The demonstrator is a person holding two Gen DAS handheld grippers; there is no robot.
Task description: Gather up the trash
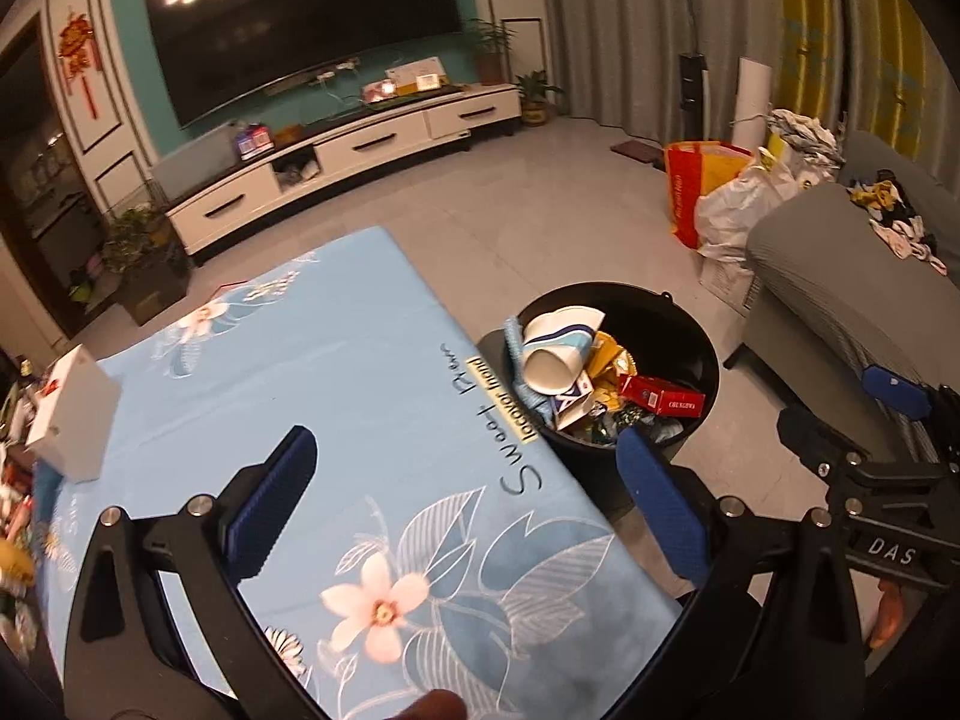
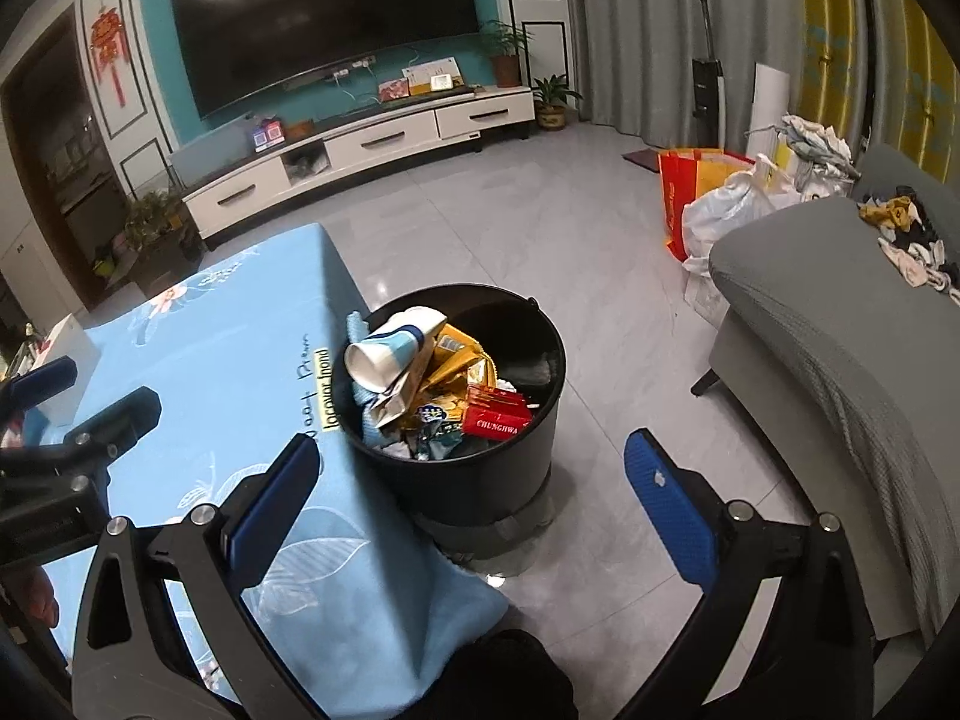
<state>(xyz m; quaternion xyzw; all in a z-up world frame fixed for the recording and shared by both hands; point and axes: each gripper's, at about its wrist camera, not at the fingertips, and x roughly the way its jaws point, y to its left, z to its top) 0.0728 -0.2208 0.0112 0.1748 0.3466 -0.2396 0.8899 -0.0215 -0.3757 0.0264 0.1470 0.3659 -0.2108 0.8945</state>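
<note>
I have both grippers spread wide with nothing between the pads. My left gripper [image 1: 465, 501] hangs over the table's blue flowered cloth [image 1: 336, 372], its right-hand pad reaching toward the near edge of the black bin [image 1: 699, 360]. My right gripper [image 2: 474, 507] hovers above the cloth's edge and the grey floor, looking straight at the bin [image 2: 540, 420] from just short of it.

The trash sits in that bin, which stands on the floor right beside the table's edge. On top I see a white and blue paper cup [image 2: 390, 351] lying on its side, yellow wrappers [image 2: 465, 360] beside it, and a red cigarette pack [image 2: 498, 414] (the print reads CHUNGHWA) toward the near right of the pile. Crumpled bits lie lower down; I cannot make them out.

On the cloth only a white box [image 1: 72, 414] shows, at the far left corner, well apart from the bin.
</note>
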